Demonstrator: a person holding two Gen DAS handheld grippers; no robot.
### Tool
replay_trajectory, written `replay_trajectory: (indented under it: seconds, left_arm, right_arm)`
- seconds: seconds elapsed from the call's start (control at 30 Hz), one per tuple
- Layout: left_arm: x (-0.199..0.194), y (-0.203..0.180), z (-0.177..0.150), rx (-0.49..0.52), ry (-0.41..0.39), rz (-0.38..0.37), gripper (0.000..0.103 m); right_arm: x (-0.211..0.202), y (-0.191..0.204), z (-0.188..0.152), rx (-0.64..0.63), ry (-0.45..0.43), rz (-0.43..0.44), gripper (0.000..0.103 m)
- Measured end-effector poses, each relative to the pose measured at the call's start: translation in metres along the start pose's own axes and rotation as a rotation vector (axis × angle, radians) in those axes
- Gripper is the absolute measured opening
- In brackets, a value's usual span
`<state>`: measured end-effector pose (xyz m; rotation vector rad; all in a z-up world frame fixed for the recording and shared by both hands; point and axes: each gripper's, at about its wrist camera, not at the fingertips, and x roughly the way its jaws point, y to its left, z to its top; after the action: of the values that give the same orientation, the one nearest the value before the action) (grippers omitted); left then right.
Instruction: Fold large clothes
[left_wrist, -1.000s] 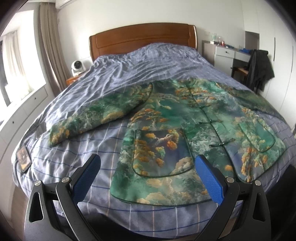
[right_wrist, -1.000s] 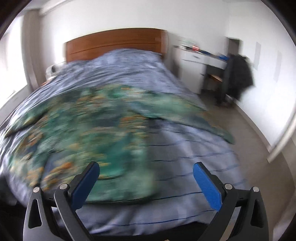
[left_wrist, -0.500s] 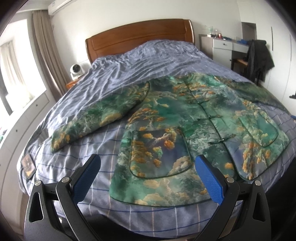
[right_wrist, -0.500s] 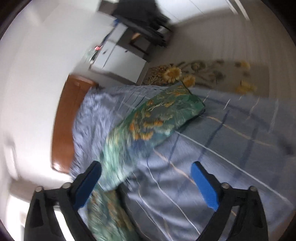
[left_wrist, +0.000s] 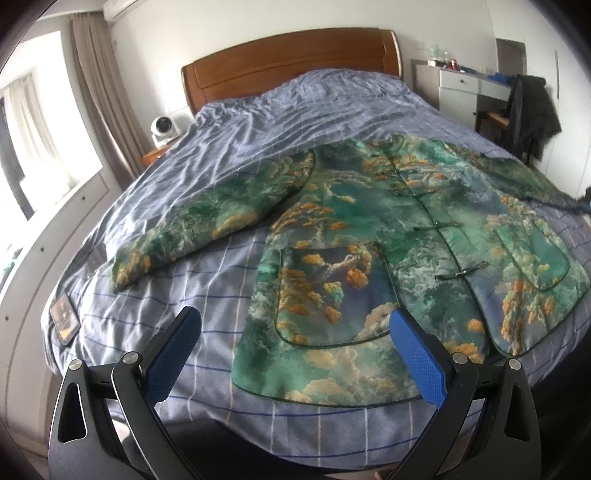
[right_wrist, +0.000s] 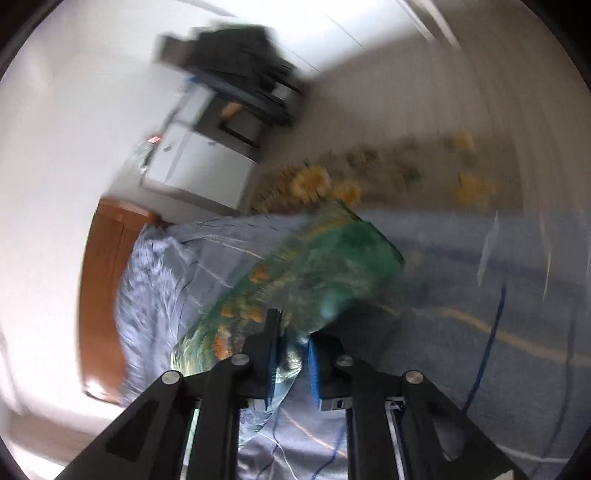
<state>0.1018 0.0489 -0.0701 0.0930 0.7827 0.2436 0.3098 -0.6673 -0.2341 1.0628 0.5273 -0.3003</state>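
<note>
Rolled over since before, right claw (right_wrist: 291, 354) closes on jacket sleeve (right_wrist: 314, 280).

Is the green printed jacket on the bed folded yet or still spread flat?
Still spread: the green printed jacket lies front up on the checked blue bedsheet, both sleeves out to the sides.

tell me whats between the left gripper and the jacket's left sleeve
Only bare checked bedsheet lies between the open left gripper and the sleeve, as the left wrist view shows.
</note>
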Motion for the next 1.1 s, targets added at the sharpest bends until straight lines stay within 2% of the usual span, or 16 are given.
replay_trajectory:
  seconds: [0.07, 0.13, 0.17, 0.23, 0.33, 0.43, 0.5, 0.63, 0.77, 0.8, 0.87, 0.9, 0.93, 1.03, 1.1]
  left_arm:
    - [0.004, -0.001, -0.001, -0.006, 0.012, -0.011, 0.102]
    - [0.008, -0.002, -0.002, -0.010, 0.020, -0.024, 0.102]
    - [0.009, -0.003, -0.002, -0.015, 0.023, -0.033, 0.102]
    - [0.009, -0.005, -0.003, -0.026, 0.021, -0.048, 0.102]
    - [0.004, -0.005, -0.003, -0.039, 0.005, -0.060, 0.102]
    - [-0.002, 0.000, -0.006, -0.042, -0.007, -0.054, 0.102]
    - [-0.004, 0.006, -0.010, -0.052, -0.007, -0.045, 0.102]
    - [-0.005, 0.020, -0.017, -0.085, 0.007, -0.032, 0.102]
    - [-0.002, 0.024, -0.021, -0.086, 0.020, -0.018, 0.102]
    - [0.001, 0.024, -0.021, -0.083, 0.025, -0.019, 0.102]
    - [0.006, 0.022, -0.021, -0.076, 0.039, -0.032, 0.102]
    - [0.008, 0.020, -0.019, -0.074, 0.045, -0.044, 0.102]
    - [0.013, 0.016, -0.015, -0.069, 0.056, -0.069, 0.102]
    - [0.022, 0.003, -0.002, -0.054, 0.074, -0.146, 0.102]
    - [0.029, -0.012, 0.018, -0.045, 0.092, -0.259, 0.102]
  right_arm:
    - [-0.019, 0.038, -0.005, -0.176, -0.046, -0.004, 0.012]
    - [-0.044, 0.098, -0.024, -0.434, -0.089, 0.014, 0.011]
    - [-0.052, 0.118, -0.034, -0.521, -0.102, 0.025, 0.011]
    - [-0.074, 0.175, -0.074, -0.771, -0.127, 0.068, 0.010]
    - [-0.094, 0.234, -0.141, -1.045, -0.115, 0.155, 0.010]
    - [-0.097, 0.267, -0.211, -1.239, -0.047, 0.223, 0.010]
    - [-0.089, 0.275, -0.253, -1.338, 0.003, 0.233, 0.010]
    - [-0.057, 0.268, -0.324, -1.459, 0.153, 0.198, 0.009]
    - [-0.040, 0.240, -0.366, -1.536, 0.258, 0.158, 0.010]
    - [-0.038, 0.234, -0.375, -1.554, 0.282, 0.144, 0.014]
    - [-0.038, 0.215, -0.379, -1.573, 0.311, 0.128, 0.027]
    - [-0.040, 0.210, -0.381, -1.570, 0.343, 0.129, 0.046]
    - [-0.045, 0.204, -0.378, -1.559, 0.361, 0.140, 0.057]
    - [-0.068, 0.190, -0.373, -1.516, 0.389, 0.187, 0.057]
    - [-0.082, 0.180, -0.371, -1.488, 0.398, 0.209, 0.058]
